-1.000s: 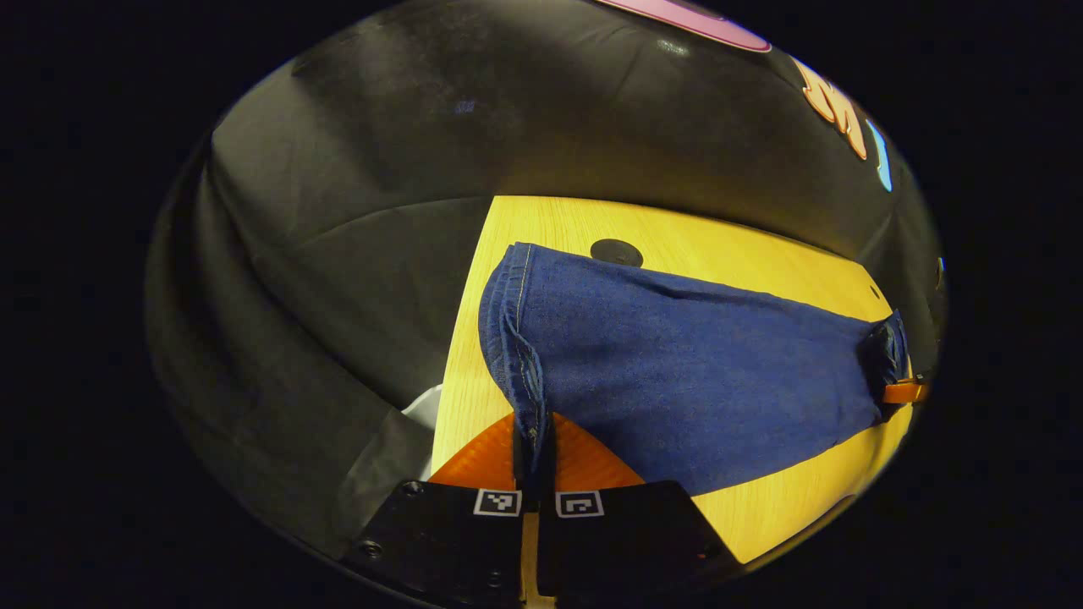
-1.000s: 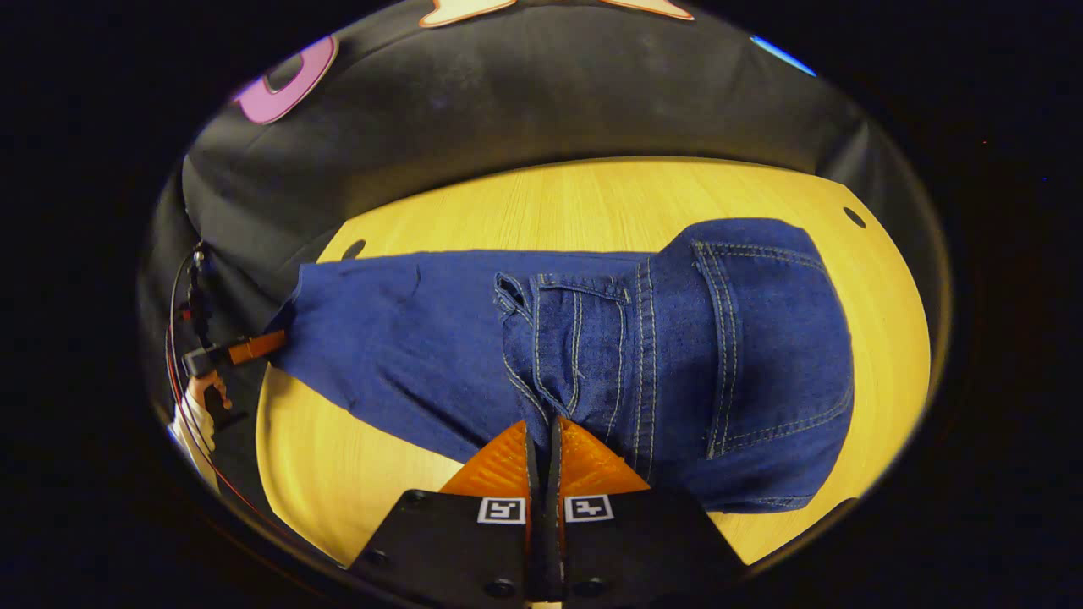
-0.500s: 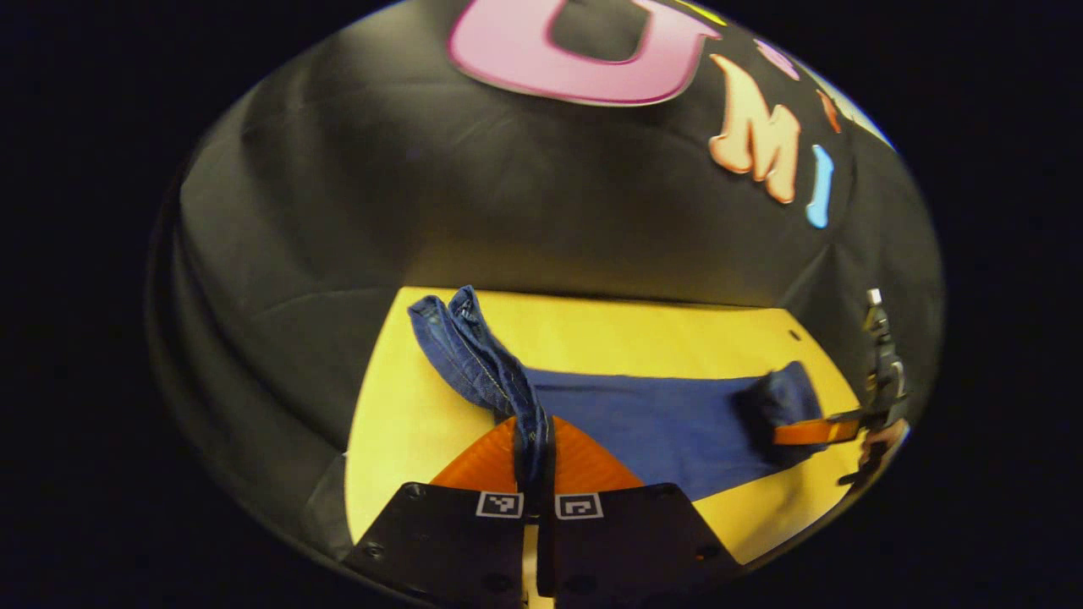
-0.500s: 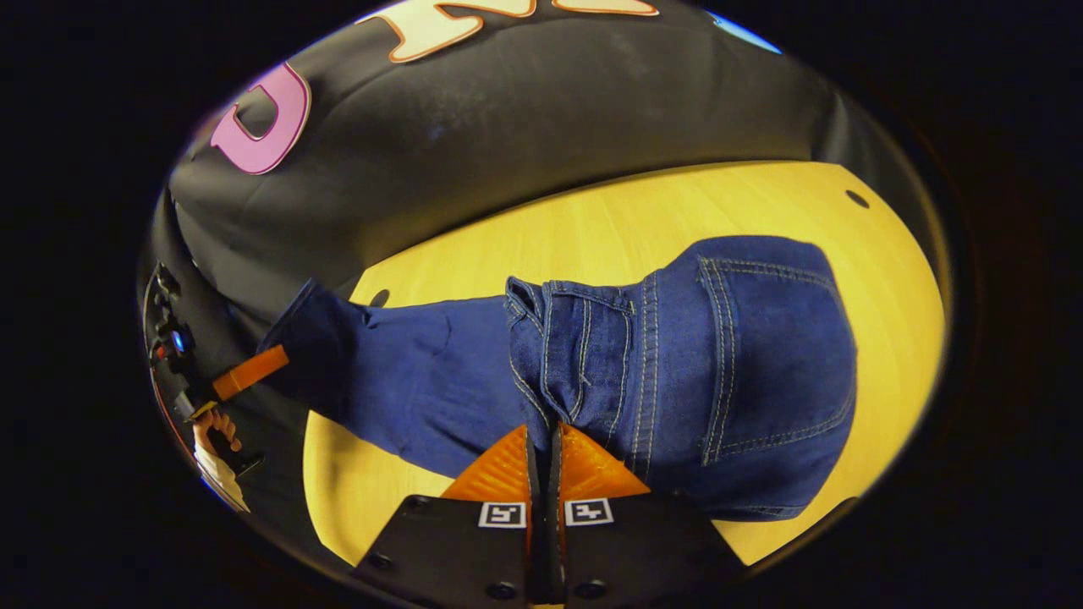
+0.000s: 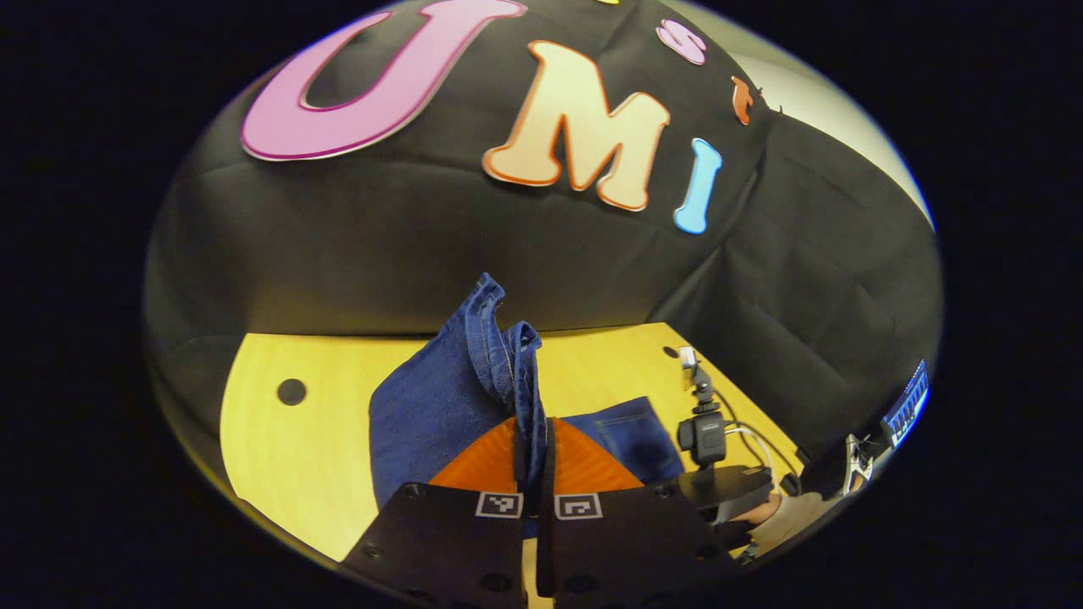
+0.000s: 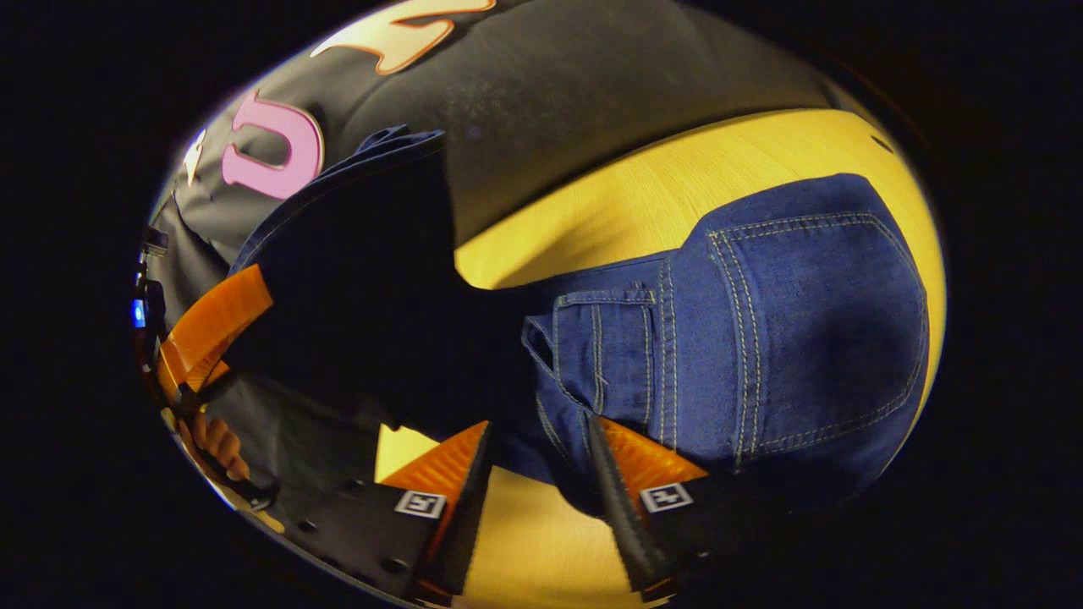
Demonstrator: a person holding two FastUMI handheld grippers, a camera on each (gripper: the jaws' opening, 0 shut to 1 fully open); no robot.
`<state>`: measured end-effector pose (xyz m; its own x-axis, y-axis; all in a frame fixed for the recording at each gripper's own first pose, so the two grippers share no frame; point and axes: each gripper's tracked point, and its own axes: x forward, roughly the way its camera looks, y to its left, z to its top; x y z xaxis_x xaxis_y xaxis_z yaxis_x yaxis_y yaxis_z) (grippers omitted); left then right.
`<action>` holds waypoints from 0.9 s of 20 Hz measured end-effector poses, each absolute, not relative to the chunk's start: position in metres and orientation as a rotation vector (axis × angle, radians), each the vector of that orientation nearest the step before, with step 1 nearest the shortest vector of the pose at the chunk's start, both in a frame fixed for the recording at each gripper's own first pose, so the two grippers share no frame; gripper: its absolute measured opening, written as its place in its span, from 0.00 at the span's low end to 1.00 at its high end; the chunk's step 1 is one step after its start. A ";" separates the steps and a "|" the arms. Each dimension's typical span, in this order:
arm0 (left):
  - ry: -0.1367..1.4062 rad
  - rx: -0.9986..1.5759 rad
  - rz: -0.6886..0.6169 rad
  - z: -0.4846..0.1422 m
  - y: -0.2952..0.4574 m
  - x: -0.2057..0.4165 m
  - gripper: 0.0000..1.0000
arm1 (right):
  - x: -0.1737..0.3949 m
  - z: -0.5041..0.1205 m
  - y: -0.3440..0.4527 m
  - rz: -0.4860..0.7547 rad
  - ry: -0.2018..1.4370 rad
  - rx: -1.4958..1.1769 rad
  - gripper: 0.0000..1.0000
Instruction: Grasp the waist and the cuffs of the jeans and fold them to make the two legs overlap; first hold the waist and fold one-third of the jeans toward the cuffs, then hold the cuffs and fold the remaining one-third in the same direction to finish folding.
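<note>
My left gripper (image 5: 533, 423) is shut on the cuffs of the blue jeans (image 5: 440, 406) and holds them raised above the yellow table (image 5: 296, 448), with the hem (image 5: 495, 334) sticking up past the fingers. In the right gripper view that gripper's orange finger (image 6: 211, 326) carries the dark, shadowed leg (image 6: 364, 279) in the air at the left. My right gripper (image 6: 540, 423) stands open at the folded waist (image 6: 609, 355); denim lies between its spread fingers and against the right one. The back pocket (image 6: 812, 313) faces up on the table (image 6: 643, 194).
In the left gripper view the right gripper's body with its camera (image 5: 706, 440) and the hand holding it (image 5: 787, 516) are at the right. A hand (image 6: 211, 444) holds the left gripper in the right gripper view. A dark round hole (image 5: 291, 391) marks the tabletop. Black cloth walls the booth.
My left gripper has lifted the cuffs and swung them toward the waist end. My right gripper has opened and let go of the waist, which rests on the table.
</note>
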<state>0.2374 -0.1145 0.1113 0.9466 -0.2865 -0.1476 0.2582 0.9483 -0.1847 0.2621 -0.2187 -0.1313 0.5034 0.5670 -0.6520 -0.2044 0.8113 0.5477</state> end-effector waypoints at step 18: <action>0.393 0.077 -0.184 -0.035 -0.303 0.264 0.01 | 0.202 -0.086 -0.501 0.246 0.851 0.391 0.96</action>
